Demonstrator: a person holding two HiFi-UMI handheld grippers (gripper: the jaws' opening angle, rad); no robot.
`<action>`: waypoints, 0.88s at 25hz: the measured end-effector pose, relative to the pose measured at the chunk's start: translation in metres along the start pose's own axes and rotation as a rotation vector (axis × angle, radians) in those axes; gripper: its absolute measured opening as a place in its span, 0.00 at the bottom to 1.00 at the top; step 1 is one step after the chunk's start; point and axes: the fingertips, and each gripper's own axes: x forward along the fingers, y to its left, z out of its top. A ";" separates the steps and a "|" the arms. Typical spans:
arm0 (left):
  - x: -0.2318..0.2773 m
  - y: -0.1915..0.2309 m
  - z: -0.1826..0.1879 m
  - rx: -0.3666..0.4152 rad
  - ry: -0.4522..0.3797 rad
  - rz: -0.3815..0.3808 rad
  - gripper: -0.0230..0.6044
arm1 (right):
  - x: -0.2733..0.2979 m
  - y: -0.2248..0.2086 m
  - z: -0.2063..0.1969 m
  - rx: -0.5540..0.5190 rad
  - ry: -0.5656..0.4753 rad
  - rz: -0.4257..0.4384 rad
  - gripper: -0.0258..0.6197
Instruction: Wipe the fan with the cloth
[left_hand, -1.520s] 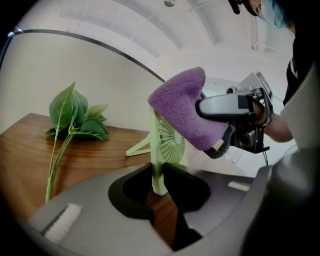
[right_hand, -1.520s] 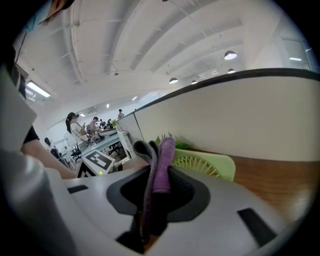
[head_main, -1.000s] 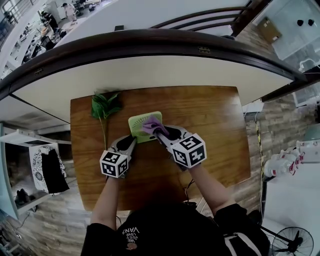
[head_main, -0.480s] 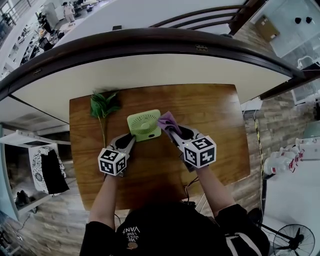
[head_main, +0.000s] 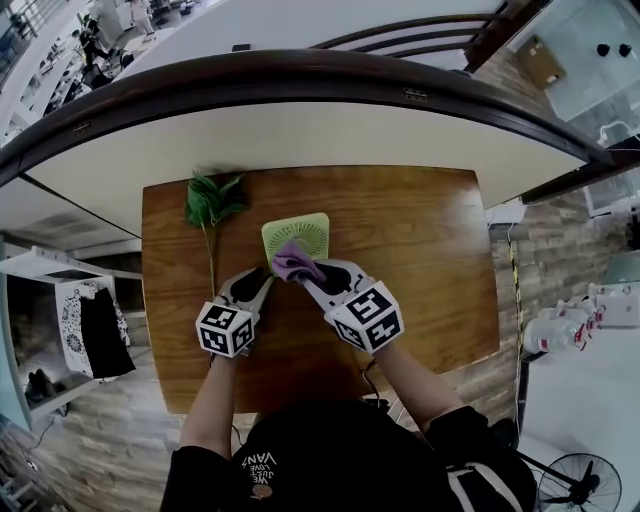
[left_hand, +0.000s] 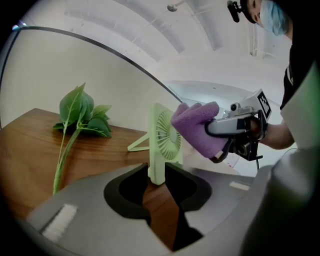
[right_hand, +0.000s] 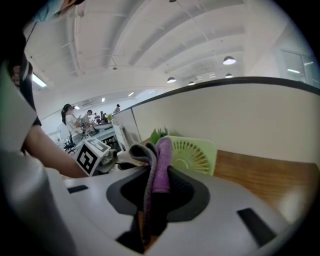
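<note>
My right tool (head_main: 308, 275) pinches the purple cloth (head_main: 289, 263) at the grille of the green fan (head_main: 300, 232), which stands left of centre on the table (head_main: 430, 250). My left tool (head_main: 257, 283), jaws just opening, loosely straddles the fan's base. I'd steady it, then wipe lightly. One fan, one cloth, one leafy sprig (head_main: 210, 203), two tools.

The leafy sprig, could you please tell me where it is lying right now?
In the head view, the leafy sprig lies on the back left part of the wooden table, just left of the green fan.
</note>
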 end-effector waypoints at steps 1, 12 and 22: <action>-0.004 0.000 -0.002 -0.004 -0.002 0.011 0.20 | 0.008 0.007 -0.001 -0.029 0.016 0.019 0.19; -0.033 0.005 -0.010 -0.033 -0.041 0.092 0.07 | 0.045 0.007 -0.021 -0.116 0.140 0.034 0.19; -0.021 -0.003 -0.010 -0.048 -0.037 0.060 0.06 | 0.013 -0.031 -0.028 0.049 0.121 -0.009 0.19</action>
